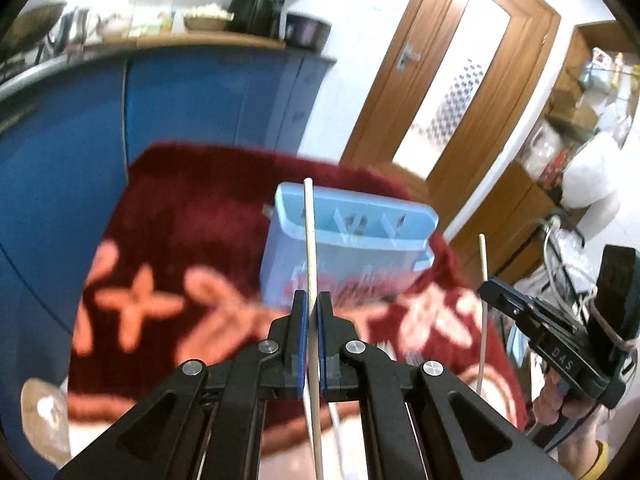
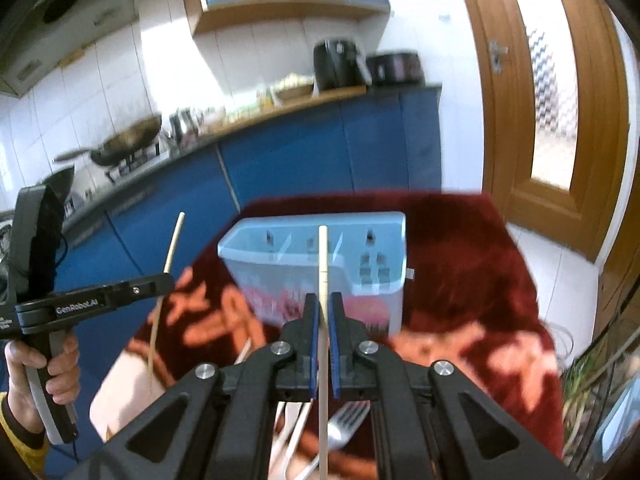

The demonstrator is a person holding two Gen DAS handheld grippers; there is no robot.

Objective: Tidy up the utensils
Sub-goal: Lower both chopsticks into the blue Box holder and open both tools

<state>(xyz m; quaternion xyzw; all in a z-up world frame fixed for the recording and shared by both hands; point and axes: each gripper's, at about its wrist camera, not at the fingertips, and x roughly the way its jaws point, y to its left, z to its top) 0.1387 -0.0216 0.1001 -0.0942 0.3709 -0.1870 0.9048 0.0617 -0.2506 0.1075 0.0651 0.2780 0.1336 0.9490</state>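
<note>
My left gripper (image 1: 312,300) is shut on a pale wooden chopstick (image 1: 309,240) that stands upright in front of the light blue utensil holder (image 1: 352,248). My right gripper (image 2: 324,302) is shut on a second chopstick (image 2: 323,256), also upright, just short of the same holder (image 2: 320,256), which has divided compartments. Each gripper shows in the other view: the right one (image 1: 486,288) with its chopstick (image 1: 483,280), the left one (image 2: 168,278) with its chopstick (image 2: 172,248). Both are held above the red floral tablecloth (image 2: 480,280).
A fork (image 2: 348,420) and other pale utensils (image 2: 296,432) lie on the cloth below my right gripper. Blue kitchen cabinets (image 2: 300,152) stand behind the table, a wooden door (image 2: 560,100) to the right. A cluttered shelf (image 1: 580,140) is at the far right.
</note>
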